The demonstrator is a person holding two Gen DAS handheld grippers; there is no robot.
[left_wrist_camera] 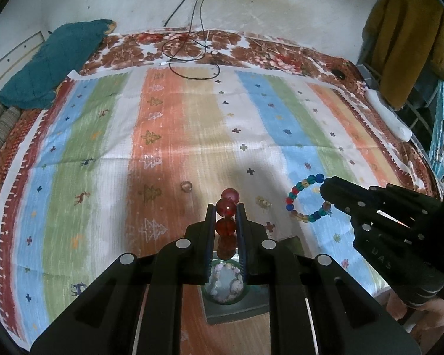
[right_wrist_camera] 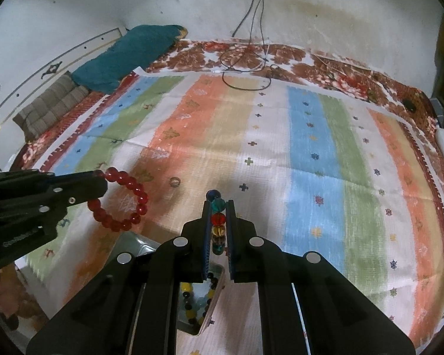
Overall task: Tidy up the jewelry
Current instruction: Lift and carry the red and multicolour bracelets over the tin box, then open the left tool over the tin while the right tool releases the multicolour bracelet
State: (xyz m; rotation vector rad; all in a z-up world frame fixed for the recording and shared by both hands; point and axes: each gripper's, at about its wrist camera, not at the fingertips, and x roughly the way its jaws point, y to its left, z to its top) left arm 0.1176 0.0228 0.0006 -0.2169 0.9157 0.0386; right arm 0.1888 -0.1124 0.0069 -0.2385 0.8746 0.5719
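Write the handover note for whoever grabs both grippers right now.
Left gripper: shut on the red bracelet, held above the cloth.
Right gripper: shut on the multicolored bracelet, also lifted.
Box sits below both grippers, already holding two bracelets.
Ring and a small yellowish piece lie loose on the cloth.
Left to do: set both bracelets into the box, then collect the ring and the small piece.

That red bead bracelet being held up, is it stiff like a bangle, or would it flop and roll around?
Probably floppy: the red bead bracelet sags in a loose loop from the left tool. Its beads look round and glossy, so likely slippery, and apt to shift if pushed on the striped cloth.
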